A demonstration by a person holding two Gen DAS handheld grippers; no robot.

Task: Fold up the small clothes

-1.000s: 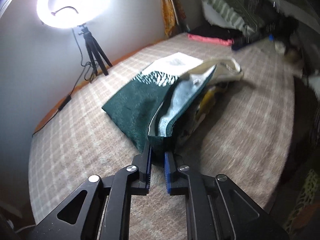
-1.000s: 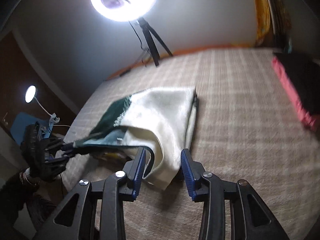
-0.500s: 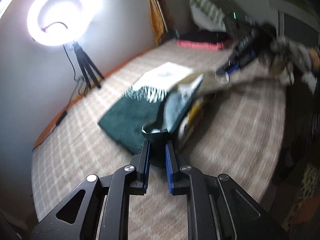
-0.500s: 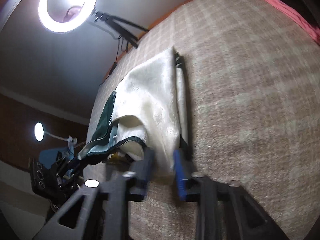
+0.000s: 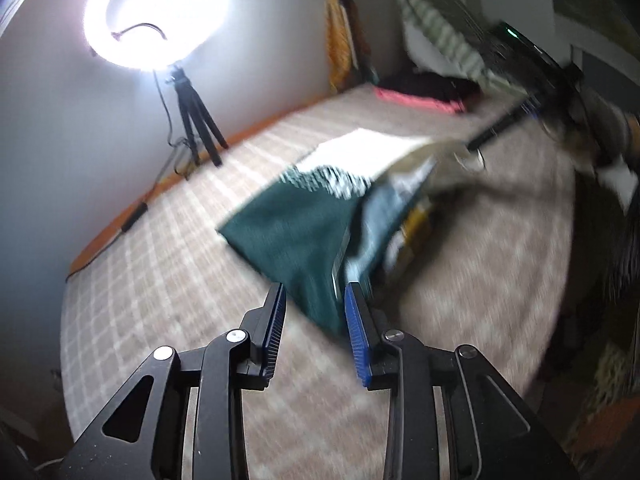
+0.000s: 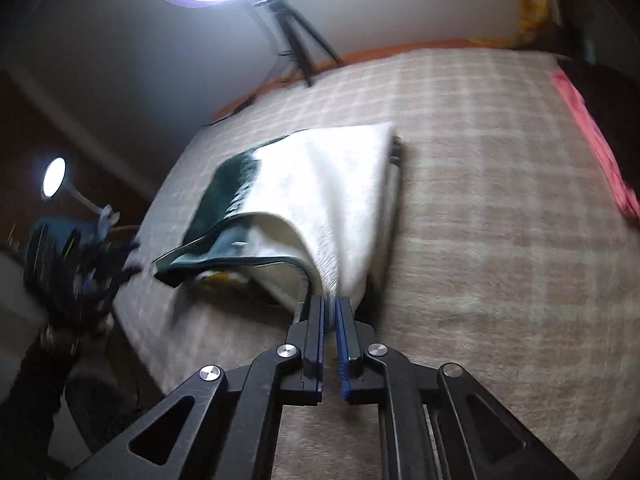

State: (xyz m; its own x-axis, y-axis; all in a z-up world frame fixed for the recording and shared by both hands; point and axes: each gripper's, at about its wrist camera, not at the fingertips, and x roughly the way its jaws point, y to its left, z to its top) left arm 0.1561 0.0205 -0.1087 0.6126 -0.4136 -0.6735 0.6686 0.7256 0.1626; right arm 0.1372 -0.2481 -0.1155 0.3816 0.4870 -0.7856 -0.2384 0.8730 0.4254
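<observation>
Both wrist cameras sit low and close over the bed (image 5: 168,280), each looking forward along its own tongs. Both face the far wall's ring light (image 5: 156,12) and share the green-and-cream garment (image 6: 320,184) from opposite ends.

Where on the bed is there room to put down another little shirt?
The checked bed cover is bare between the green and cream garment and the pink and black folded pile. There is another bare strip between the garment and the ring light tripod. It is crowded where the right gripper pinches the cream corner and the open left gripper hovers.
</observation>
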